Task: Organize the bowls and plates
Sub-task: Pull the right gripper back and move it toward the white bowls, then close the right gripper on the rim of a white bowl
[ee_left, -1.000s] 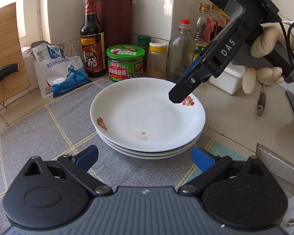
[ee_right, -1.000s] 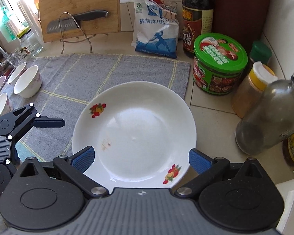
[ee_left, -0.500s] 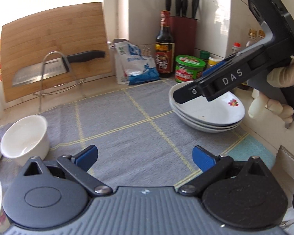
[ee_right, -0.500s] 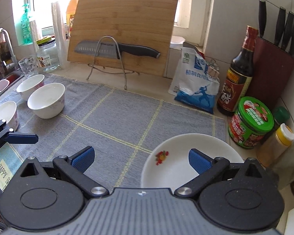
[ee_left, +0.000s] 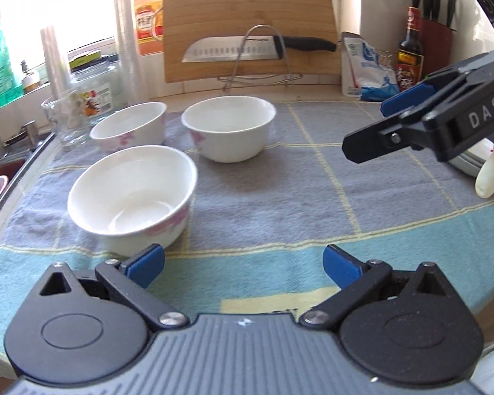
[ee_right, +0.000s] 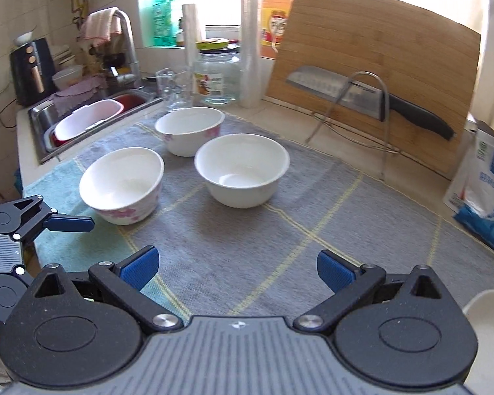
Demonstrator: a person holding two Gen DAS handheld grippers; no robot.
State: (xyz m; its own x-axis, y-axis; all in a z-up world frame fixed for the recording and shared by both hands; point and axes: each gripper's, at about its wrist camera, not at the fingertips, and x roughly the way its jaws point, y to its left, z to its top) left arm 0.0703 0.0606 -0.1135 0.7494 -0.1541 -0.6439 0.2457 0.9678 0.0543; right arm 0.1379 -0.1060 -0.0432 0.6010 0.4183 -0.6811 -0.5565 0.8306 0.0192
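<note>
Half a second ago both cameras still took in the stacked plates by the bottles; now both have swung left to face the three white bowls on the grey checked cloth, and the stack is down to a pale sliver behind the right gripper in the left view and a white rim at the lower right of its own view. The left gripper has its fingers spread wide with nothing between them, and the nearest bowl sits just ahead of its left pad, apart from it. The right gripper is likewise spread and empty; the plain bowl lies well ahead, between its fingers' lines. The third bowl stands behind, nearest the sink. Motion blur softens the bowls' pink print
</note>
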